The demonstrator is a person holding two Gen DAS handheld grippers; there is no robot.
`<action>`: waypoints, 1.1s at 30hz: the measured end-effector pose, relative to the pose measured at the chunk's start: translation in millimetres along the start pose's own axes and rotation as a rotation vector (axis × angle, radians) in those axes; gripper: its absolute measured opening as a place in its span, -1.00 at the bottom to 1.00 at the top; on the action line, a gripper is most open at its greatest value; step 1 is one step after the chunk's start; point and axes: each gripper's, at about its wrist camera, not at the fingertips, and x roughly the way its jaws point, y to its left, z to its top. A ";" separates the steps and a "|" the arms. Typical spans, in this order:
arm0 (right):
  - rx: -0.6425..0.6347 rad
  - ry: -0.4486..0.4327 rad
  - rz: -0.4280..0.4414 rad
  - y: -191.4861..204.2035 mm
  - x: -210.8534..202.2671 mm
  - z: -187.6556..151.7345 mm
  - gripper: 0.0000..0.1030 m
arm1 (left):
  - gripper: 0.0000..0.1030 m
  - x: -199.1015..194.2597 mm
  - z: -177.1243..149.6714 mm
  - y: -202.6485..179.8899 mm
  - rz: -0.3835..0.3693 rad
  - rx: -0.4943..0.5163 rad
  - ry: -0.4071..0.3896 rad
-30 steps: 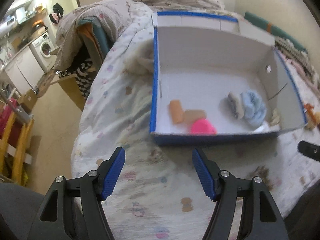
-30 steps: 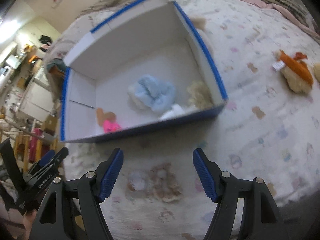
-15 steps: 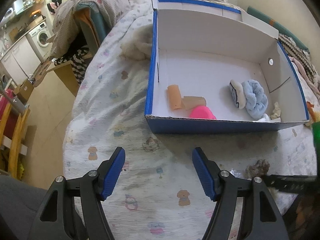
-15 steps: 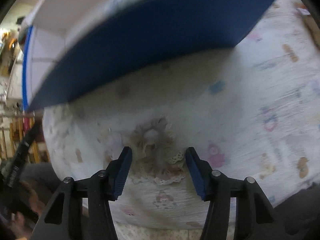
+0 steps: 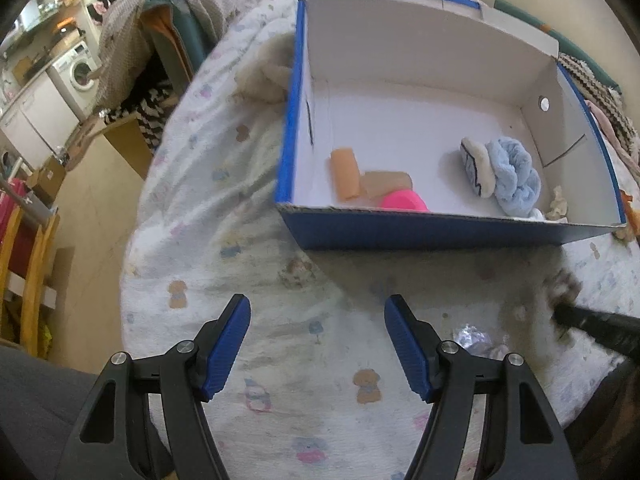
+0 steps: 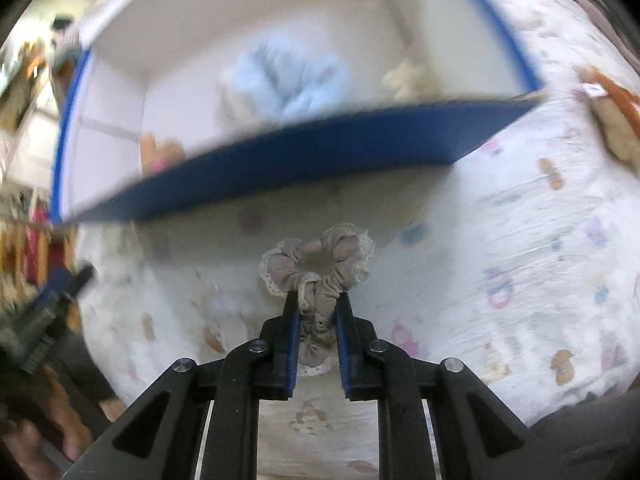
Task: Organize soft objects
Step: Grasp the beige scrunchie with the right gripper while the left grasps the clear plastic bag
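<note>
Inside blue-edged white cardboard box: several soft items. Right tool clenched on beige lace-trimmed scrunchie, just short of box. Left tool released, idle. Orange-and-tan plush left on bed.

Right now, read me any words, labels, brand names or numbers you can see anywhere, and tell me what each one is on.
No text can be read in either view.
The white tag on the orange and tan plush toy: blurred, no print legible.
The blue box: plain walls, no lettering visible.
The bedsheet: only small cartoon figures, no words.
The washing machine: too small to show any brand.
</note>
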 end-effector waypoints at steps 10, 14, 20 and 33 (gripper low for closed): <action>0.132 -0.075 0.074 -34.5 -29.6 15.4 -0.65 | 0.30 32.4 -13.7 -71.3 -0.164 -0.016 0.218; 0.146 -0.076 0.084 -41.3 -29.9 12.8 -0.65 | 0.30 36.8 -21.2 -102.8 -0.168 0.043 0.227; 0.173 -0.088 0.089 -48.6 -33.7 10.0 -0.64 | 0.29 56.5 -29.6 -120.4 -0.116 0.091 0.278; 0.136 -0.064 0.093 -37.4 -27.8 9.5 -0.64 | -0.31 64.0 -41.9 -112.7 -0.051 0.142 0.264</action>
